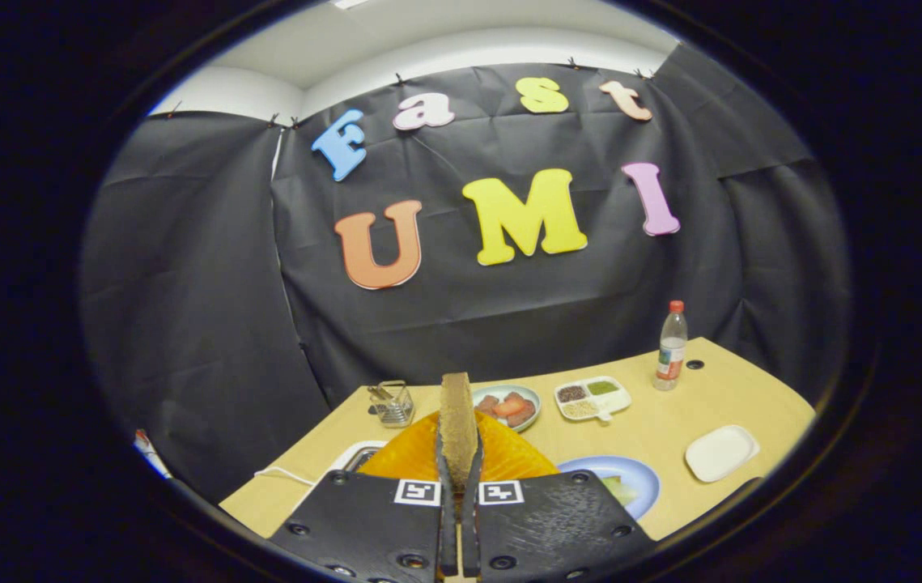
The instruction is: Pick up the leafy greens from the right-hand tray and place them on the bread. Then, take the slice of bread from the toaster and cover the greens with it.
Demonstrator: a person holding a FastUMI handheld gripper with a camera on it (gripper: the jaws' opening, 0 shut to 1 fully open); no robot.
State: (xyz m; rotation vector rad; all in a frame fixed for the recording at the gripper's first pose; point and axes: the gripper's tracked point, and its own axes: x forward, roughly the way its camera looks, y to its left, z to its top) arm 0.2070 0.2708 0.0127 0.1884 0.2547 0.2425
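My gripper (459, 463) is shut on a slice of bread (457, 417). The slice stands upright and edge-on between the two fingers, lifted above the table. Just to the right of the fingers lies a blue plate (640, 474) with pale leafy greens (618, 488) on it, partly hidden by the gripper's body. A white tray (721, 452) sits further right near the table's edge. Left of the fingers, the corner of a white toaster (359, 457) with a cord shows behind the gripper body. An orange rounded thing (509, 457) sits right behind the held slice.
On the wooden table (671, 413) beyond the fingers stand a wire basket (392, 402), a bowl of reddish food pieces (509, 405), a white compartment dish (592, 397) and a plastic bottle (671, 344) at the back right.
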